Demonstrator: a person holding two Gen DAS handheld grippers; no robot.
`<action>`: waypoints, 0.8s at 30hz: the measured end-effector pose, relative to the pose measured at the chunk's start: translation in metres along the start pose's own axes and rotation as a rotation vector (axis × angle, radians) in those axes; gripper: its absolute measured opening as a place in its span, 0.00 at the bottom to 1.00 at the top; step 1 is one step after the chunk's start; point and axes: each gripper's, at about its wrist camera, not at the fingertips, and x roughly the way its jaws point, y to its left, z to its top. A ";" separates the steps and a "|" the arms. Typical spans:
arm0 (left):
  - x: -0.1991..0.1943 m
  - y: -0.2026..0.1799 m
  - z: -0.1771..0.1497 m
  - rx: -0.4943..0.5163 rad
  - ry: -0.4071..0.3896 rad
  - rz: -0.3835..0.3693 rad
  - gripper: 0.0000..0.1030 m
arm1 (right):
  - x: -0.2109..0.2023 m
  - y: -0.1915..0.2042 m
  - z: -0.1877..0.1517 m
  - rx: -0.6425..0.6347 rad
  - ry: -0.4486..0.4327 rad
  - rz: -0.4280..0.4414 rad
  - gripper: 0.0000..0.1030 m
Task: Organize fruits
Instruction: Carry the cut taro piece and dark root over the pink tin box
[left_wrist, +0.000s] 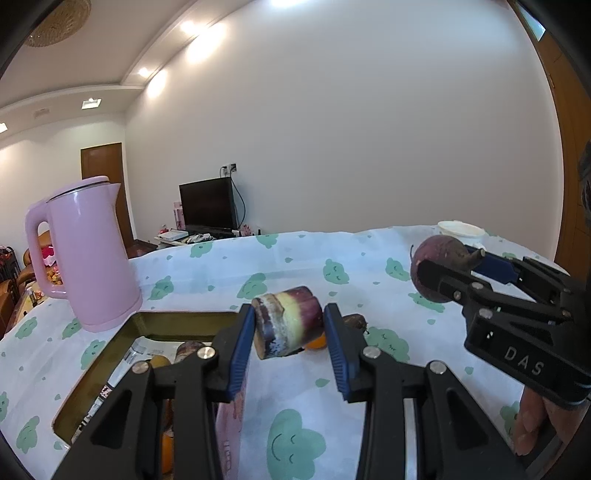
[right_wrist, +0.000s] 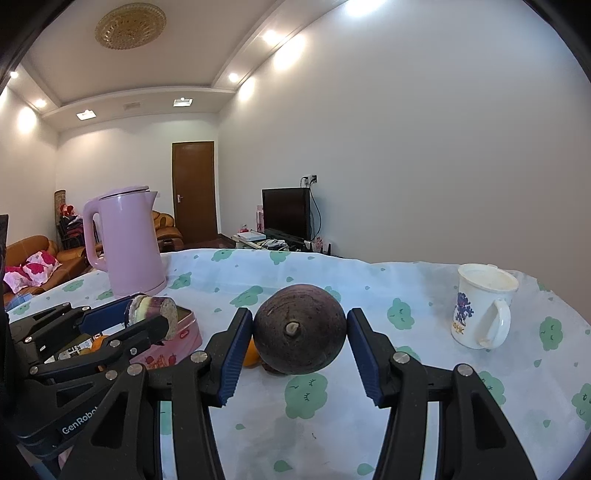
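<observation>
A short cut piece of purple and yellow sugarcane (left_wrist: 291, 321) hangs above the table, and my left gripper (left_wrist: 290, 332) is shut on it, blue pads pressing both sides. The right wrist view shows this cane piece (right_wrist: 151, 308) in the left gripper (right_wrist: 144, 317) over the pink tin (right_wrist: 184, 338). My right gripper (right_wrist: 300, 332) is shut on a round dark purple fruit (right_wrist: 299, 328), its stem facing the camera. In the left wrist view that fruit (left_wrist: 432, 266) is held up at the right by the right gripper (left_wrist: 454, 266).
The gold-rimmed tin (left_wrist: 147, 319) holds several fruits on newspaper. An orange (right_wrist: 251, 354) and a small dark fruit (left_wrist: 354, 321) lie on the cloud-print tablecloth (right_wrist: 306, 402). A pink kettle (right_wrist: 129, 240) stands at the back left, a white mug (right_wrist: 480, 310) at the right.
</observation>
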 end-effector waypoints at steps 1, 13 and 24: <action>-0.001 0.001 0.000 -0.001 0.001 0.002 0.39 | 0.000 0.001 0.000 -0.001 -0.001 0.001 0.53; -0.008 0.019 -0.003 -0.019 0.003 0.019 0.39 | 0.005 0.015 -0.004 -0.003 0.023 0.031 0.53; -0.009 0.042 -0.006 -0.046 0.008 0.054 0.39 | 0.009 0.031 -0.003 -0.004 0.029 0.066 0.53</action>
